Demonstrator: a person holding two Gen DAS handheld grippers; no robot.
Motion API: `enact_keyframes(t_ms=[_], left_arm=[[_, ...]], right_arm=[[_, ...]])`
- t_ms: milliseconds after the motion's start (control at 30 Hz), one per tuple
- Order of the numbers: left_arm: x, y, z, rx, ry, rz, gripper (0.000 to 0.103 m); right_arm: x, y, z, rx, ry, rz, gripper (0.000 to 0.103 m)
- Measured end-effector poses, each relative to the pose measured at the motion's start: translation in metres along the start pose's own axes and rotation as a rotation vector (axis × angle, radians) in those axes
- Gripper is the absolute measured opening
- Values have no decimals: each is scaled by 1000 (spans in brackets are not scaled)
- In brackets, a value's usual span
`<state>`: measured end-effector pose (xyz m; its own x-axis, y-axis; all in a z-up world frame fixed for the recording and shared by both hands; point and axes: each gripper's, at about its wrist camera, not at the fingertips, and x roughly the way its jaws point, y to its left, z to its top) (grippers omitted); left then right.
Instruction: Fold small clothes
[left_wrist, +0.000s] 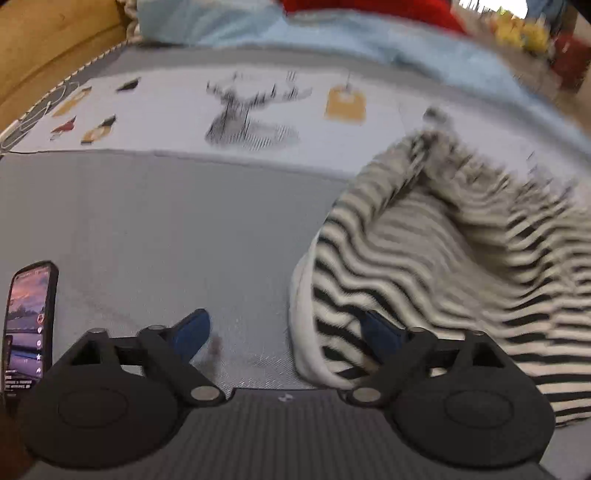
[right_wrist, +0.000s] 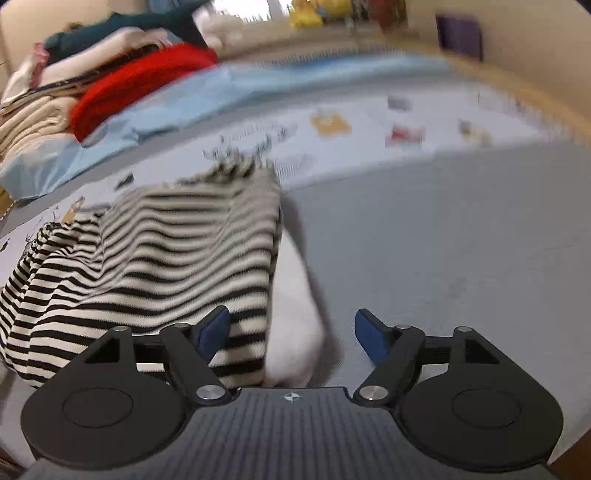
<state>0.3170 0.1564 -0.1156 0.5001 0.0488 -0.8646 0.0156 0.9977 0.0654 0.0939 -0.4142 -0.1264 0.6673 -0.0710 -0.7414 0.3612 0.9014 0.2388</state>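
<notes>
One striped garment (left_wrist: 443, 266) lies crumpled on the grey bed sheet (left_wrist: 166, 221). Left gripper (left_wrist: 286, 334) and right gripper (right_wrist: 293, 332), two in all, stand released at its near edge, gripping nothing. One phone (left_wrist: 29, 317) lies left of the garment.

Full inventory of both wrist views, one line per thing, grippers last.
striped garment: 1, black and white with a plain white edge, crumpled on the bed between the two grippers
bed cover: 1, grey, with a pale printed band across it
light blue bedding: 1, bunched beyond the printed band
clothes pile: 1 pile, red, cream and dark teal, far left in the right wrist view
phone: 1, dark case, screen lit, on the bed at the left edge of the left wrist view
left gripper: 1, black with blue pads, open, its right pad against the garment's edge
right gripper: 1, black with blue pads, open over the garment's white edge
</notes>
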Motion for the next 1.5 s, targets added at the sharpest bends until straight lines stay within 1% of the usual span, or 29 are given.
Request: enact_keyframes(t_ms=[33,67,100,133,167,200,233,333,400,500,533,567,600,633,667,733,767,800,833,867,900,967,1067,1167,1300,1400,1433,1467,1500], left_arm=[[9,-6,-1,36,26,36,80],[12,-11,-3,55,32,60,80],[9,-13,-5,61,21,73,80],[6,-16,-7,75,15,83,79],[3,-18,-10,83,15,85,79],[0,-19,-15,89,16,83,79],[-6,-21,-19,102,13,77,79],[-19,-28,-33,154,-13,60,81],[-23,-29,-36,170,-32,71,90],[-25,-20,-34,117,-29,24,93],[-26,-18,-34,97,-25,3,93],[-27,-17,-33,86,-20,-22,93],[-29,-19,-34,88,-21,-31,93],[-30,-20,-34,96,-27,-31,93],[-32,-24,-34,104,-32,-28,93],[-32,-28,-35,121,-40,-22,93],[-33,-30,-35,128,-40,-18,93],[-32,-32,-35,133,-41,-12,94],[-32,-33,-34,139,-43,-2,94],[-31,-34,-34,144,-45,7,97],[-31,-36,-34,148,-48,20,103],[-34,-38,-33,148,-68,30,103],[-37,-39,-33,152,-82,35,103],[-38,-39,-33,155,-89,33,103],[-39,-35,-32,138,-86,22,103],[-39,-32,-29,111,-81,20,103],[-39,-30,-28,102,-79,23,103],[-39,-28,-27,92,-80,30,103],[-41,-26,-25,81,-86,41,103]], right_arm=[[7,-3,0,29,38,6,42],[13,-6,0,56,75,24,19],[15,-7,-1,62,86,28,7],[14,-6,-1,41,70,-5,2],[13,-3,0,-6,44,-65,2],[12,-3,1,-20,30,-93,2],[10,-10,4,8,24,-100,2],[5,-30,7,84,9,-91,2],[3,-34,4,96,15,-57,3],[-6,-52,1,170,-8,-53,8],[-6,-54,2,164,-17,-85,1],[-6,-57,1,130,-30,-167,0],[-6,-62,2,118,-30,-222,0],[-7,-70,2,152,-33,-224,0],[-13,-79,1,218,-42,-195,0],[-21,-86,-1,298,-51,-154,7],[-25,-87,-4,348,-41,-109,11],[-27,-87,-7,392,-22,-52,35],[-29,-86,-12,445,0,16,63],[-31,-83,-19,497,17,88,72],[-33,-79,-24,524,25,141,78],[-34,-67,-32,545,30,228,80],[-22,-54,-43,596,78,256,80],[-5,-43,-45,620,126,243,81],[8,-33,-37,637,72,224,81],[20,-36,-31,726,17,215,81],[22,-39,-31,755,2,211,68],[23,-38,-30,763,-8,183,48],[23,-36,-26,719,-17,162,21]])
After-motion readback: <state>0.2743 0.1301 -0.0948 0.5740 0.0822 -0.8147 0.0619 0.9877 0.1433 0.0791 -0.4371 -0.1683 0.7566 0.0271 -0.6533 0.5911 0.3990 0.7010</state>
